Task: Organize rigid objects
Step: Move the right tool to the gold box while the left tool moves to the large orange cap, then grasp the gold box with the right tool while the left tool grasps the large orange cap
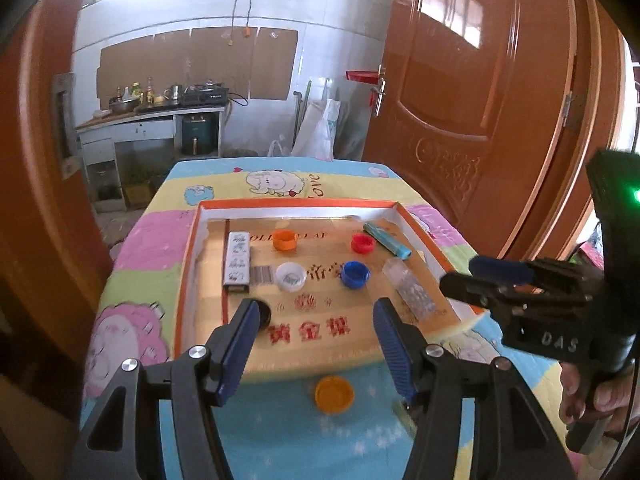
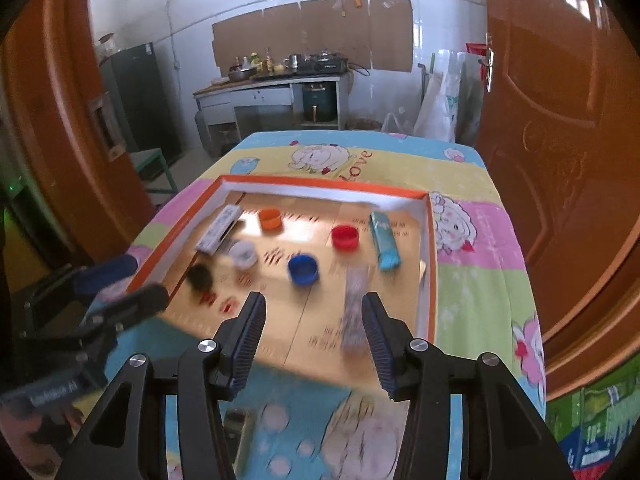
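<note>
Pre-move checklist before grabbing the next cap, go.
1. Left gripper open, nothing between the fingers: ok.
2. Right gripper open and holding nothing: ok.
3. Yellow cap outside the tray, on the tablecloth: not ok.
4. Yellow cap unobstructed from above: ok.
5. Free floor left in the tray for it: ok.
6. Black cap fully in the tray: cannot tell, half hidden by a finger.
</note>
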